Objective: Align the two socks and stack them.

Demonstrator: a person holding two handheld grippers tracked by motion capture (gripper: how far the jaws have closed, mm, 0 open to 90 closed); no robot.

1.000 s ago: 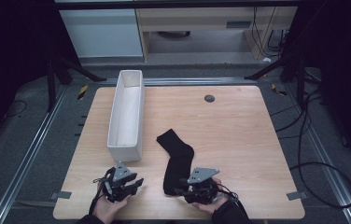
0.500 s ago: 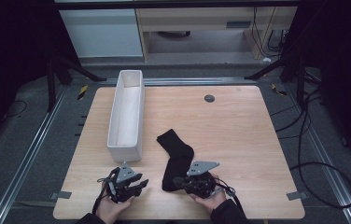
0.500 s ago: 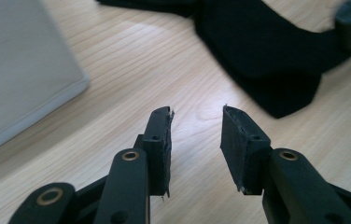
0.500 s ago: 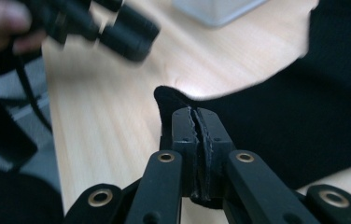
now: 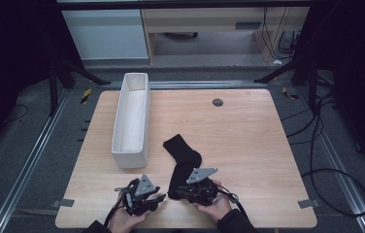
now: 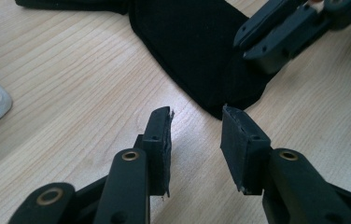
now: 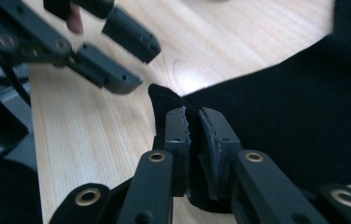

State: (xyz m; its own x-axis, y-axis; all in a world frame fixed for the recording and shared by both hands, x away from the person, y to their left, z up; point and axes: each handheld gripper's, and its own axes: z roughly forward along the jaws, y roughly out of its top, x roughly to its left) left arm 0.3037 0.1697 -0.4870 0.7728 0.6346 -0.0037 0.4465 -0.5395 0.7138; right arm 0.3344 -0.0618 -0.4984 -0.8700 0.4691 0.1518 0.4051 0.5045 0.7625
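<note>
— What is different now, compared with a second ago?

— The right gripper (image 7: 192,123) has come onto the near end of the black sock (image 5: 183,162). Its fingers (image 7: 176,128) have just been closing and then relaxed a little, and in the right gripper view the sock's edge is pinched between the two pads, with a small fold standing up above them.

— And the left one?

— The left gripper (image 6: 194,133) has slid a little toward the sock. Its fingers (image 6: 159,135) stand apart with only bare wood between them; the sock's corner lies just in front of the tips, not touched yet.

— Where is the sock itself?

— It lies flat on the counter (image 5: 258,141), bent in the middle, near the front edge and just to the right of the white box (image 5: 132,121).

— So what does this mean for the work?

— I think one corner is now secured. The left gripper probably must take the neighbouring corner before the sock can be lifted or folded.
</note>
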